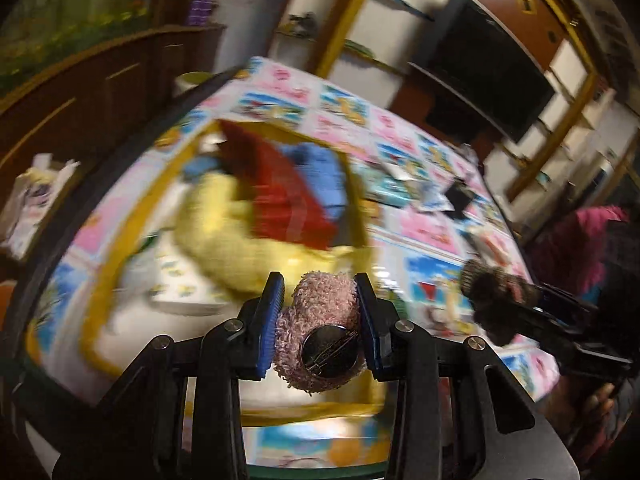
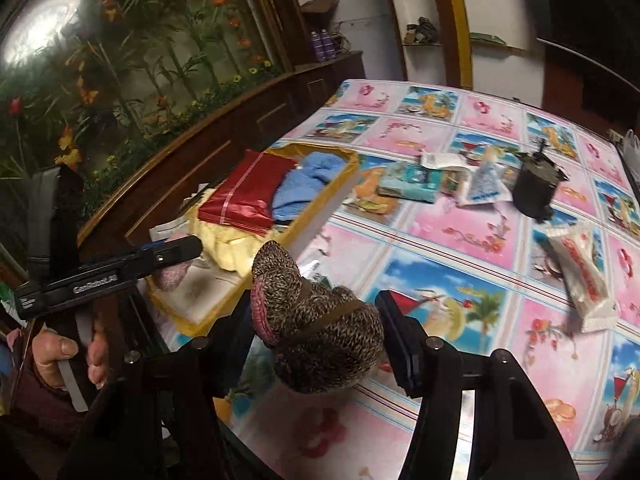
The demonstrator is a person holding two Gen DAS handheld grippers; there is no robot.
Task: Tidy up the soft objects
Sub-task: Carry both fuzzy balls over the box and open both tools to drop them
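We grip a pink puff (image 1: 320, 320) left, a brown hat (image 2: 320, 340) right (both squashy); near the box (image 2: 340, 188) either could slip loose.

A fuzzy pink knitted piece (image 1: 320, 320) with a round metal disc on it is pinched between jaws above the table. A speckled brown knitted piece (image 2: 320, 332) with a pink rim is clamped likewise. In the yellow-edged box (image 2: 320, 212) lie a yellow fluffy cloth (image 2: 236, 246), a blue knit (image 2: 310, 184) and a red packet (image 2: 244, 196).
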